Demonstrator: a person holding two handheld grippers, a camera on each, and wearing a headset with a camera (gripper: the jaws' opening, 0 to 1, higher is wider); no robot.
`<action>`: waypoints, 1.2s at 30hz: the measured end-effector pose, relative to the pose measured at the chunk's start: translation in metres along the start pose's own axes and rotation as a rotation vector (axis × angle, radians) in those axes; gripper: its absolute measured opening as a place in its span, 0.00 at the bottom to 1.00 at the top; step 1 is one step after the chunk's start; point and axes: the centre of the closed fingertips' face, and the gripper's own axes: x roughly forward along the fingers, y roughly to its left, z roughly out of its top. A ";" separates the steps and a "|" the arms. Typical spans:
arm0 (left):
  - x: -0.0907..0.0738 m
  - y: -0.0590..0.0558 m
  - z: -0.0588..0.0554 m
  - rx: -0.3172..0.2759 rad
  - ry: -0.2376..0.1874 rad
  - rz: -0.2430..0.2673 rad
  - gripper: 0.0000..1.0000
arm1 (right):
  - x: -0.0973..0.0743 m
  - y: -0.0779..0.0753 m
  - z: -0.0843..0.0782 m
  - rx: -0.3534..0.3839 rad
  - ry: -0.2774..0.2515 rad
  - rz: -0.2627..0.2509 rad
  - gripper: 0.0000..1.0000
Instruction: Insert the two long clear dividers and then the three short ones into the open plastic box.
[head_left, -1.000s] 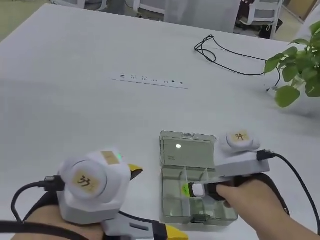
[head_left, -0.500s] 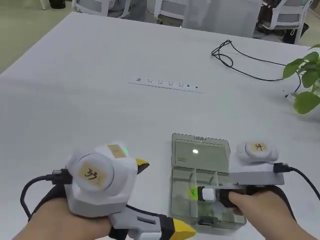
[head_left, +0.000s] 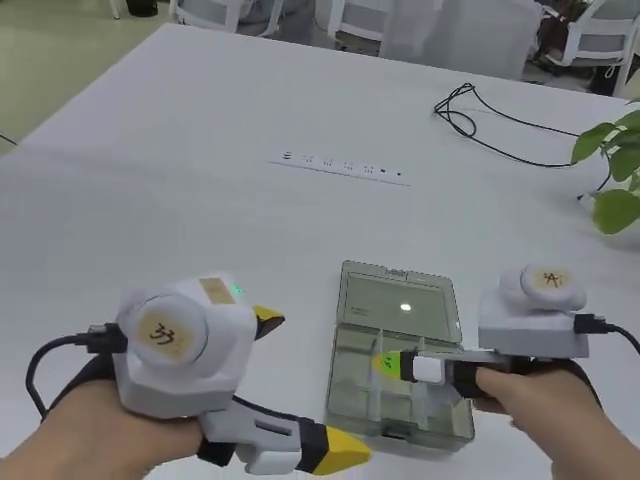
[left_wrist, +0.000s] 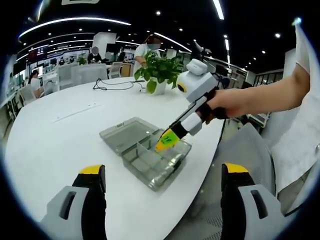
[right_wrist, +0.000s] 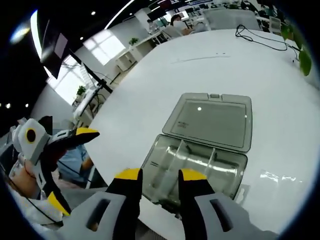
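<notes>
The clear plastic box (head_left: 350, 405) lies on the white table with its lid (head_left: 400, 300) folded back flat. Clear dividers stand inside the box (right_wrist: 200, 162), one running lengthwise and short ones across it. My right gripper (head_left: 385, 363) reaches in from the right, its yellow tips hovering over the middle of the box (left_wrist: 147, 162). In the right gripper view its jaws (right_wrist: 161, 175) stand a little apart and I see nothing between them. My left gripper (head_left: 304, 384) is wide open to the left of the box, above bare table, holding nothing (left_wrist: 162, 172).
A flush power strip (head_left: 340, 165) sits in the tabletop beyond the box. A black cable (head_left: 480, 115) loops at the far right, and a potted plant (head_left: 610, 170) stands at the right edge. The table's near edge is close to the box.
My right gripper has drawn back slightly to the right and risen a little over the box. The left gripper stays wide open in much the same place. The head camera has shifted.
</notes>
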 end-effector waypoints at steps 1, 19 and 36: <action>0.000 0.001 -0.001 0.000 -0.001 0.005 0.99 | -0.004 0.002 0.002 -0.008 -0.008 0.015 0.31; 0.003 0.009 -0.006 0.001 0.006 -0.018 0.99 | -0.057 -0.016 0.013 -0.186 -0.055 0.050 0.47; 0.012 0.012 -0.007 -0.012 0.010 -0.047 0.99 | -0.083 -0.075 -0.003 -0.503 0.078 0.016 0.54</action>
